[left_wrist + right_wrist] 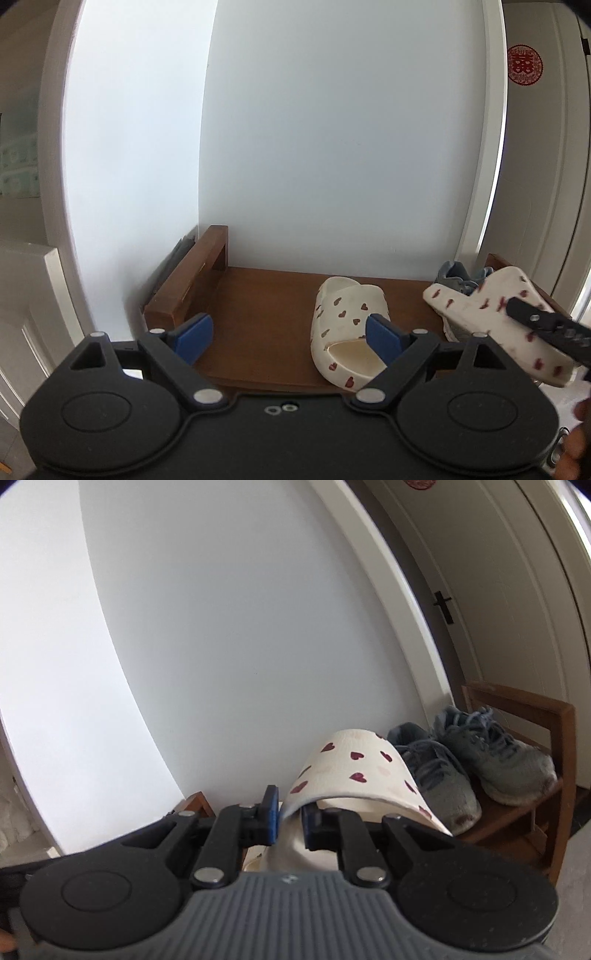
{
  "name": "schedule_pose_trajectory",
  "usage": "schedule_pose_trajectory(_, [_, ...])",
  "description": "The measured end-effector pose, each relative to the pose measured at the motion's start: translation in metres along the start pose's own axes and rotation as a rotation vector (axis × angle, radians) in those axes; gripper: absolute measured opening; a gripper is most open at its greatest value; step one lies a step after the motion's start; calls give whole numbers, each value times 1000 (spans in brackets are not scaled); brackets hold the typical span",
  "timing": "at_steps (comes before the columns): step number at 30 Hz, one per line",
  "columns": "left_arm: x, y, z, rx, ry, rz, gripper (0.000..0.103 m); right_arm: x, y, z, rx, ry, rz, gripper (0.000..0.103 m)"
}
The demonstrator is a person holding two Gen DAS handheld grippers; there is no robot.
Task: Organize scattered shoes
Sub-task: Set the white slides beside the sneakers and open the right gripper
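Note:
A cream slipper with red hearts (pixel 345 332) lies flat on the wooden shoe rack (pixel 258 295). My left gripper (pixel 291 338) is open and empty just in front of the rack, its right finger over that slipper. My right gripper (pixel 290 818) is shut on the strap edge of the matching heart slipper (pixel 354 771) and holds it tilted in the air above the rack. That held slipper also shows at the right of the left wrist view (pixel 491 317). Two grey sneakers (pixel 480 760) stand on the rack's right end.
The rack (pixel 524 819) stands against a white wall, with raised wooden side rails at both ends. A door frame and a door with a dark handle (pixel 443 607) are at the right. A red paper cutting (pixel 524 66) hangs on the door.

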State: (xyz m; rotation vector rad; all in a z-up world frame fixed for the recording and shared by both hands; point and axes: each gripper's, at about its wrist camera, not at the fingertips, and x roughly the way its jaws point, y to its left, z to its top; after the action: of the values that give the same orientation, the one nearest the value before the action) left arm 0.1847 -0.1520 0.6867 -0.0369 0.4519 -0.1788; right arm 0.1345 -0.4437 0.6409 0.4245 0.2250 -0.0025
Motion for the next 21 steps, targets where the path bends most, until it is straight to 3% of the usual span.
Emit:
schedule_pose_trajectory(4, [14, -4, 7, -20, -11, 27, 90, 74, 0, -27, -75, 65, -30, 15])
schedule_pose_trajectory(10, [39, -1, 2, -60, 25, 79, 90, 139, 11, -63, -253, 143, -40, 23])
schedule_pose_trajectory(18, [65, -6, -12, -91, 78, 100, 90, 186, -20, -58, -272, 208, -8, 24])
schedule_pose_trajectory(19, [67, -6, -13, -95, 83, 99, 90, 189, -22, -54, -277, 224, -1, 26])
schedule_pose_trajectory(20, [68, -7, -14, -100, 86, 98, 90, 187, -23, -50, -263, 247, 5, 40])
schedule_pose_trajectory(21, [68, -7, -15, -104, 89, 97, 90, 184, -25, -47, -241, 264, 13, 46])
